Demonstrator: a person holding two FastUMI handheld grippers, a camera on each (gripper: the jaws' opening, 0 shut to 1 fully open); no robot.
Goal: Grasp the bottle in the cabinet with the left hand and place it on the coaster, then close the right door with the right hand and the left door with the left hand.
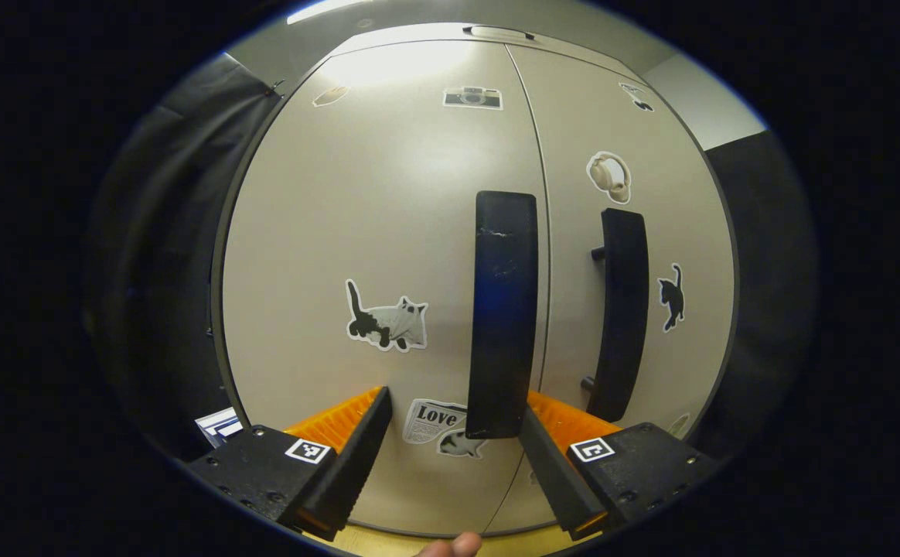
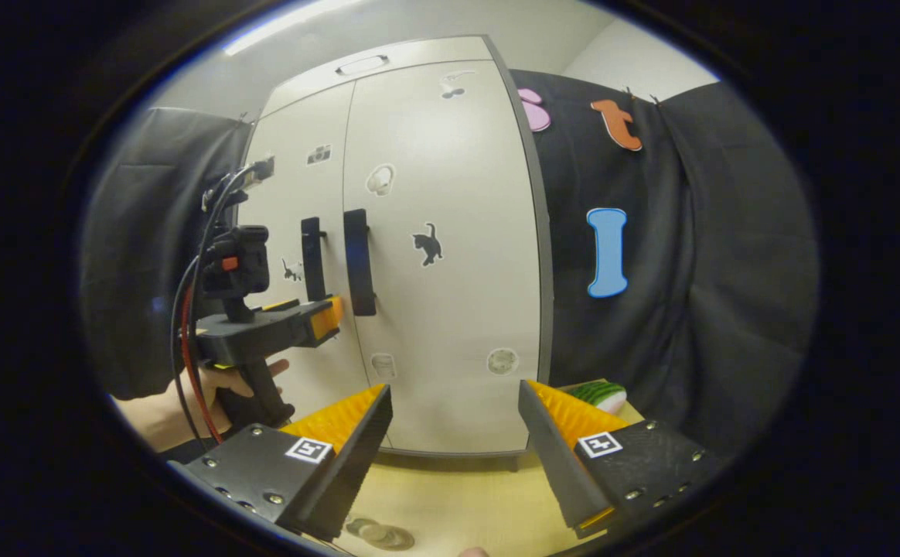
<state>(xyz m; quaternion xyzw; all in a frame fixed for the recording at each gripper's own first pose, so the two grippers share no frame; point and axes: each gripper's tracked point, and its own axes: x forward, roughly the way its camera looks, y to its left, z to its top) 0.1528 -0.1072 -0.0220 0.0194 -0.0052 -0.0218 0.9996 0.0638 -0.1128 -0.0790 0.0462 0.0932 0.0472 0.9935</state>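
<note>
While doors [image 1: 388, 232] closed, left gripper [image 1: 456, 422] agape.

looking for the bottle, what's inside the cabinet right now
That cannot be seen: both doors of the cabinet are shut, so the inside is covered. On the outside are two black handles and stickers. The left hand-held gripper is open at the left handle.

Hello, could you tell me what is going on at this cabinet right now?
A person holds a gripper in each hand before a cabinet whose two doors are shut. The left gripper, jaws open, sits close to the left door's handle. The right gripper hangs back over the table, open and holding nothing.
</note>
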